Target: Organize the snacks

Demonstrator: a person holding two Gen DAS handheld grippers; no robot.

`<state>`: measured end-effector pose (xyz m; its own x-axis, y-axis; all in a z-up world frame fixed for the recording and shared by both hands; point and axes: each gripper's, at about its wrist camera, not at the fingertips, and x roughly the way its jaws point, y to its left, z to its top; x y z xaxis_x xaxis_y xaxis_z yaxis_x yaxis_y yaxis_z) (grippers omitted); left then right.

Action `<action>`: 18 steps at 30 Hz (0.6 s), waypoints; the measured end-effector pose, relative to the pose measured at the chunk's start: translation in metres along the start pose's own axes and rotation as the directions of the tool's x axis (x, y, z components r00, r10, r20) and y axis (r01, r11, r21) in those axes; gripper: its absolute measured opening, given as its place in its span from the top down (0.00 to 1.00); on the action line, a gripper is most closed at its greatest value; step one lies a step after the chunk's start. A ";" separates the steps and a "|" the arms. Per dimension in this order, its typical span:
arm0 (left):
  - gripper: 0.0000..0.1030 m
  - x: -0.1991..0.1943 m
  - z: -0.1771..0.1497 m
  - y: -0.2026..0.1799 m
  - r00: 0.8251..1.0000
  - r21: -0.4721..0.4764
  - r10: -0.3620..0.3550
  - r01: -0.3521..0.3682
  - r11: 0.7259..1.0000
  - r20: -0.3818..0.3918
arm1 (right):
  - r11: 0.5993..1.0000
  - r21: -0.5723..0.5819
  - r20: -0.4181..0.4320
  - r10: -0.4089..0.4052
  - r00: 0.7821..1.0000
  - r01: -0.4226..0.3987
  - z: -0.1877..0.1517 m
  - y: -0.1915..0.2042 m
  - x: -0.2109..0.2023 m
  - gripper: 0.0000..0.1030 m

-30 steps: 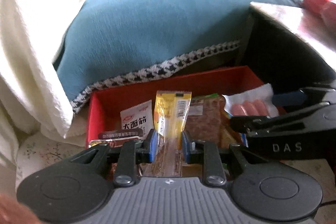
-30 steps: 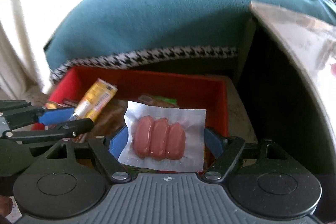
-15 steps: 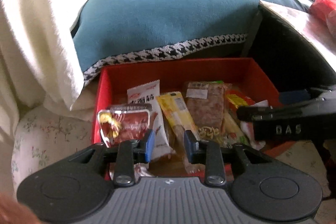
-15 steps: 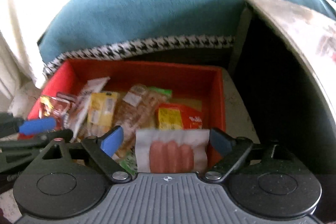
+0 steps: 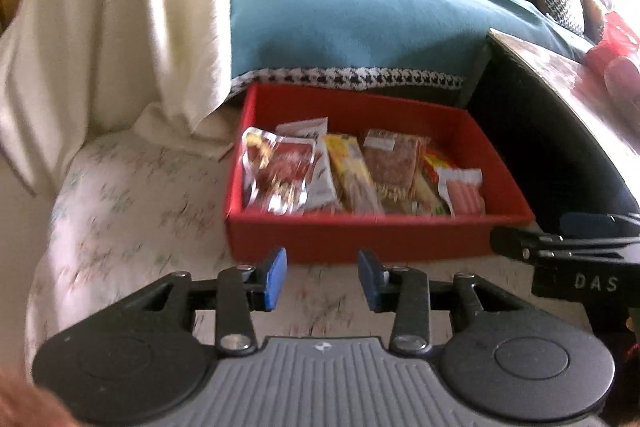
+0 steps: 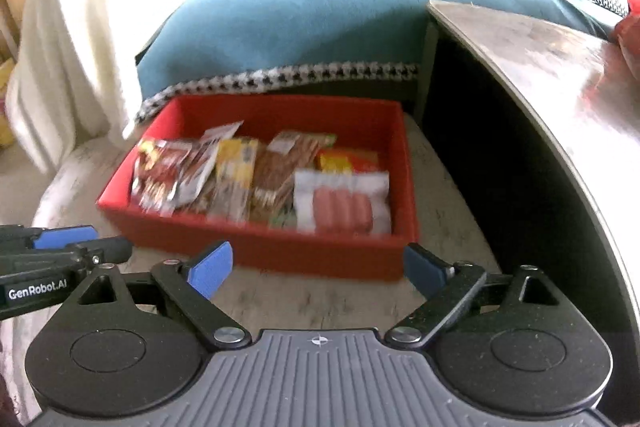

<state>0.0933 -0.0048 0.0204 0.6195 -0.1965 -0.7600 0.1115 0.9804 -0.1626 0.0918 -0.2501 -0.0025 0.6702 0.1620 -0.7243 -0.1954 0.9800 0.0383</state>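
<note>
Fingers (image 6: pixel 210 264) empty, red box (image 6: pixel 320 259) beside dark table (image 6: pixel 532 67)

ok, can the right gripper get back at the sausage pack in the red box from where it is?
Probably yes. The sausage pack lies on top at the near right of the red box, nothing over it. The right gripper is empty, jaws opening, just short of the near wall, which it must clear.

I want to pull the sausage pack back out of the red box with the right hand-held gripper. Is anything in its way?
Nothing visible lies over the sausage pack; it sits on top at the near right of the red box. Only the box's near wall stands between it and the right hand-held gripper, whose jaws are opening and hold nothing.
</note>
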 end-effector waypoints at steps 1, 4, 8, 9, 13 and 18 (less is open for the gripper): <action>0.67 -0.007 -0.007 0.000 1.000 0.004 0.005 -0.005 1.000 0.010 | 1.000 0.008 -0.006 0.008 1.000 -0.008 -0.007 0.002 -0.004 0.06; 0.56 -0.022 -0.024 -0.003 1.000 0.011 0.002 -0.003 1.000 0.025 | 0.999 0.026 -0.025 0.030 0.999 -0.029 -0.030 0.007 -0.016 0.05; 0.52 -0.035 -0.044 -0.014 1.000 0.050 -0.005 0.004 0.999 0.028 | 0.998 0.049 -0.032 0.045 0.998 -0.043 -0.052 0.010 -0.032 0.05; 0.51 -0.038 -0.048 -0.016 1.000 0.057 0.001 -0.002 0.998 0.030 | 0.997 0.058 -0.031 0.048 0.998 -0.046 -0.057 0.010 -0.036 0.05; 0.44 -0.049 -0.058 -0.020 0.999 0.075 0.000 -0.003 0.997 0.040 | 0.995 0.089 -0.016 0.043 0.999 -0.041 -0.071 0.008 -0.052 0.05; 0.42 -0.062 -0.068 -0.019 0.998 0.070 0.006 -0.010 0.998 0.060 | 0.995 0.100 -0.009 0.020 1.000 -0.019 -0.082 0.007 -0.064 0.05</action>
<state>-0.0002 -0.0126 0.0284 0.6659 -0.1895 -0.7216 0.1591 0.9810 -0.1109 -0.0106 -0.2629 -0.0123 0.6600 0.1807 -0.7292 -0.1357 0.9834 0.1208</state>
